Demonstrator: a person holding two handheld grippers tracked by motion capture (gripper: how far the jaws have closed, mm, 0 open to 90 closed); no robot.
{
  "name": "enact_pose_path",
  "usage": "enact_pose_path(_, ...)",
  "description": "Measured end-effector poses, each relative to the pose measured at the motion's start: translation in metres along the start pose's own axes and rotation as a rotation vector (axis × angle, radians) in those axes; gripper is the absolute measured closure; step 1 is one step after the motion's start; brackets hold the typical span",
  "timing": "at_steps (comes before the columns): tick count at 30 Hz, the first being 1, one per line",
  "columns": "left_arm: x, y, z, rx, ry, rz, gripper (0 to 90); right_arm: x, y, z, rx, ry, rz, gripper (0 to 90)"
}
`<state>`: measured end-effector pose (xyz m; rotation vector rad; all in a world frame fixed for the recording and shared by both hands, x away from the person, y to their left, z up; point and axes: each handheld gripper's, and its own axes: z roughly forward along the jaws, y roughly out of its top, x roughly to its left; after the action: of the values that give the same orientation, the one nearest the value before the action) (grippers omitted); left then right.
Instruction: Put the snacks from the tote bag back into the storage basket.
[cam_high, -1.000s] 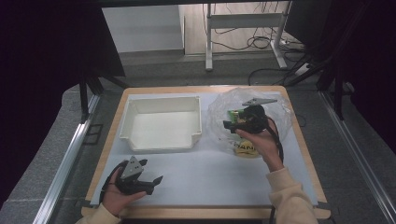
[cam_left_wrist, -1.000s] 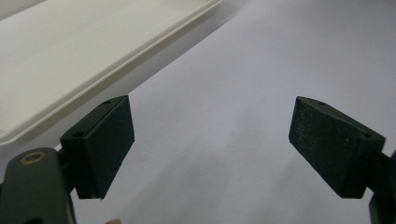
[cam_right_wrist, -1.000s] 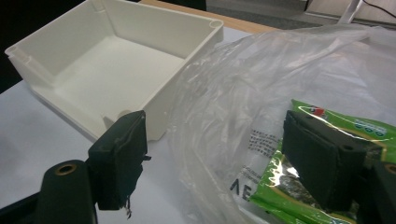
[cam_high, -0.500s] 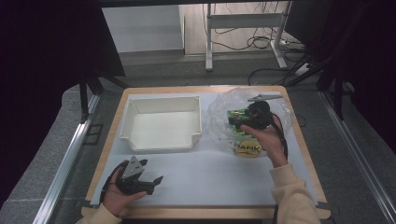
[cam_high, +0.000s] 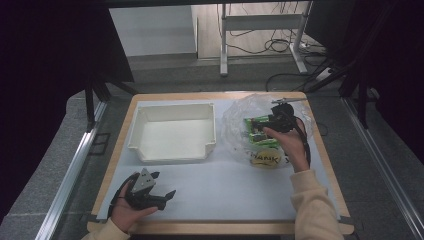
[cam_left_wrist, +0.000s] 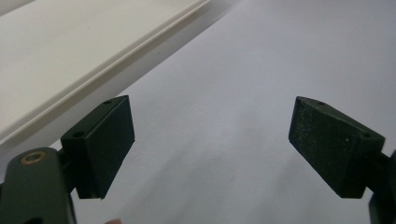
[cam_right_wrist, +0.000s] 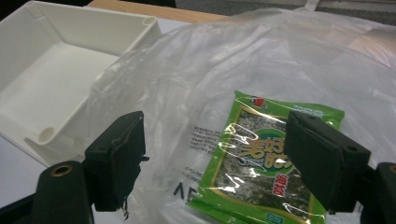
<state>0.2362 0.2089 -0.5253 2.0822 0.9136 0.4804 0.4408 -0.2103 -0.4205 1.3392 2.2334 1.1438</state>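
Hovering our right claw wide open and empty over the green seaweed snack packet, lying on the clear plastic bag just ahead, long axis running away. Left claw, also open and empty, sits far off.

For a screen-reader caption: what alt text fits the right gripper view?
A green seaweed snack packet lies on a clear plastic bag, framed between the open black jaws of the right gripper. A white plastic tray sits beyond, at upper left.
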Motion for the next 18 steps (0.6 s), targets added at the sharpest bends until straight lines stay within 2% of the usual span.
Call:
enact_pose_path(15,0.000,0.000,0.000,-0.001,0.004,-0.003,14.5,-0.023,-0.005,0.010,0.039,-0.039,0.052,25.2)
enact_pose_path(18,0.000,0.000,0.000,0.000,0.006,-0.003,14.4,-0.030,-0.005,0.012,0.050,-0.059,0.063,25.8)
